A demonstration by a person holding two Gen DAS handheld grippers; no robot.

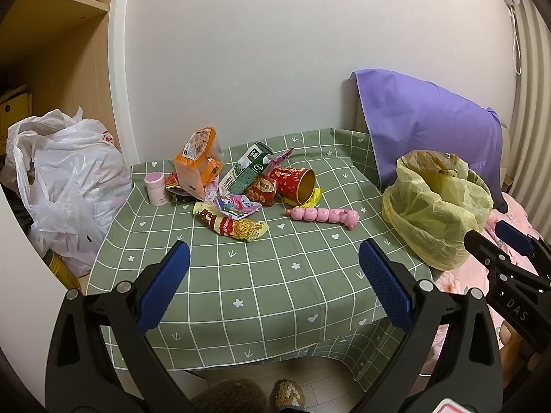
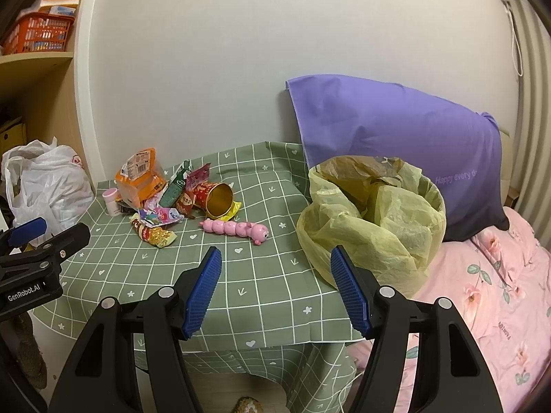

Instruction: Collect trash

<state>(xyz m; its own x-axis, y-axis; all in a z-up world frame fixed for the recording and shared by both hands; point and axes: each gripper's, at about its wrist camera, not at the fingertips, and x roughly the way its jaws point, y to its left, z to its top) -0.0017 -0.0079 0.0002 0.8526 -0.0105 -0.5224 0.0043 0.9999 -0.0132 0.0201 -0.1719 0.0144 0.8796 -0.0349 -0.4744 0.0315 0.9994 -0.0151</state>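
While wrappers (image 1: 230,224) litter the tablecloth (image 1: 275,292), we hold left gripper (image 1: 273,275) and right gripper (image 2: 275,282) wide apart, empty.

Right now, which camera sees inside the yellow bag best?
The right wrist view. There the yellow bag sits close and its open mouth faces the camera, showing the crumpled lining inside. In the left wrist view the yellow bag sits off to the side, and the right tool overlaps its lower edge.
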